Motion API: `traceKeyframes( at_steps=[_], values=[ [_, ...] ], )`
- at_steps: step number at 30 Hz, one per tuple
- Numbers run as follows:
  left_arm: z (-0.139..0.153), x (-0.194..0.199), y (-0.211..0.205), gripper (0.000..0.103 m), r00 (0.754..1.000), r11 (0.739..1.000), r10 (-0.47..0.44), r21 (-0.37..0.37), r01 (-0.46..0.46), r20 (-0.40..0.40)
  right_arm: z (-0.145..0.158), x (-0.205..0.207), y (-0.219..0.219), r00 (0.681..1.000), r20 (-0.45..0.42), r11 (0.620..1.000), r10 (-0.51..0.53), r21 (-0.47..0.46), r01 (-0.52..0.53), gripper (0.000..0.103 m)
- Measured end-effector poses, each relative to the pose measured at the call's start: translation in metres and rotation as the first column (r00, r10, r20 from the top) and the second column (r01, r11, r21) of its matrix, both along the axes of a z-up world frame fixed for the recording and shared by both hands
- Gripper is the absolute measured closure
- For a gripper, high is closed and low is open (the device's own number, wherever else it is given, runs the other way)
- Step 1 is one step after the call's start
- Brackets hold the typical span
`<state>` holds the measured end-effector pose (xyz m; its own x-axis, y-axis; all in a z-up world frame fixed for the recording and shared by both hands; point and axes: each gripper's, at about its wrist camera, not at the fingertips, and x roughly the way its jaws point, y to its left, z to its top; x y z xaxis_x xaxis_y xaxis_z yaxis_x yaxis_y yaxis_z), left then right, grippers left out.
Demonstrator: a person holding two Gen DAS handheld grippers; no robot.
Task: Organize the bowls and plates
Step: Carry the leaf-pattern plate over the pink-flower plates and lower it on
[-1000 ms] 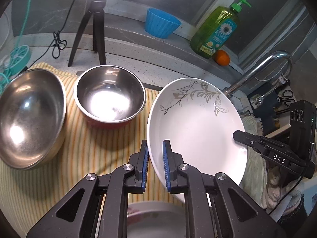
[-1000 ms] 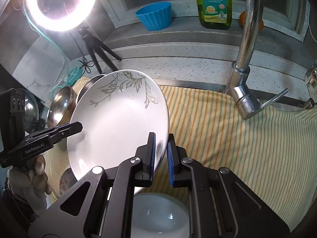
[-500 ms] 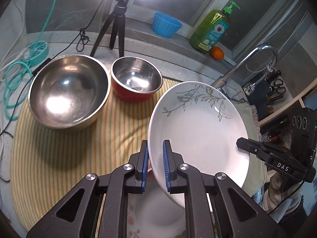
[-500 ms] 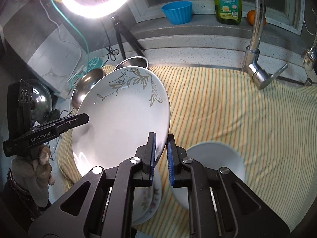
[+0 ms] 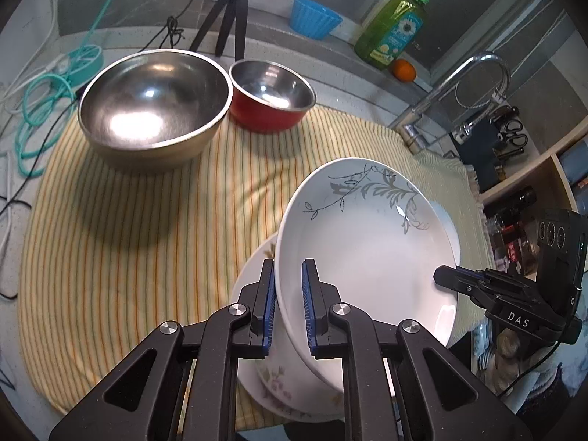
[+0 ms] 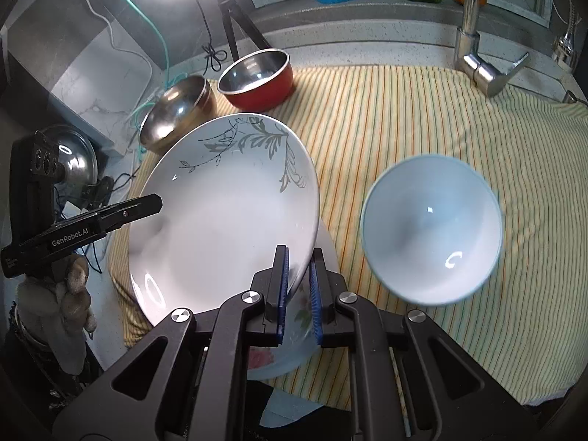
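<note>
A white plate with a grey leaf pattern (image 5: 367, 253) (image 6: 228, 217) is held tilted between both grippers. My left gripper (image 5: 288, 305) is shut on its left rim; my right gripper (image 6: 298, 283) is shut on its right rim. Each gripper shows in the other's view, the right one (image 5: 477, 286) and the left one (image 6: 121, 213). A floral plate (image 5: 279, 378) (image 6: 294, 330) lies on the striped cloth (image 5: 128, 220) right under the held plate. A large steel bowl (image 5: 154, 103) (image 6: 176, 114), a red steel bowl (image 5: 272, 95) (image 6: 257, 81) and a pale blue bowl (image 6: 431, 231) stand on the cloth.
A tap (image 6: 474, 36) (image 5: 459, 84) rises at the back right. A tripod (image 5: 231, 11), a blue cup (image 5: 316, 16), a soap bottle (image 5: 393, 29) and an orange (image 5: 403, 70) stand along the back ledge. Teal cable (image 5: 44, 99) lies at left. Shelves (image 5: 533, 183) stand at right.
Both grippers have pulled back and down with the leaf plate, bringing it low over the floral plate. The bowls now look farther away; the pale blue bowl is fully in the right view.
</note>
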<state>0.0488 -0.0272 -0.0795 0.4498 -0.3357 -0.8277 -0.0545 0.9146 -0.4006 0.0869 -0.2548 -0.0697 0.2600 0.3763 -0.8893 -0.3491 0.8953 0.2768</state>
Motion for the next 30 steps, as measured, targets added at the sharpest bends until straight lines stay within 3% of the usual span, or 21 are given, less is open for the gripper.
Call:
traceKeyframes(
  at_steps=[16,30],
  values=[
    [-0.021,-0.022,-0.002,0.091,0.998,1.000,-0.018,-0.009,0.018,-0.053,-0.027,-0.024,0.001,0.999,-0.043,0.999,-0.005,-0.049,0.003,0.092],
    [-0.028,-0.025,-0.004,0.091,0.998,1.000,-0.025,-0.001,0.025,-0.065,-0.031,-0.028,0.006,1.000,-0.028,0.996,0.009,-0.087,-0.011,0.092]
  ],
)
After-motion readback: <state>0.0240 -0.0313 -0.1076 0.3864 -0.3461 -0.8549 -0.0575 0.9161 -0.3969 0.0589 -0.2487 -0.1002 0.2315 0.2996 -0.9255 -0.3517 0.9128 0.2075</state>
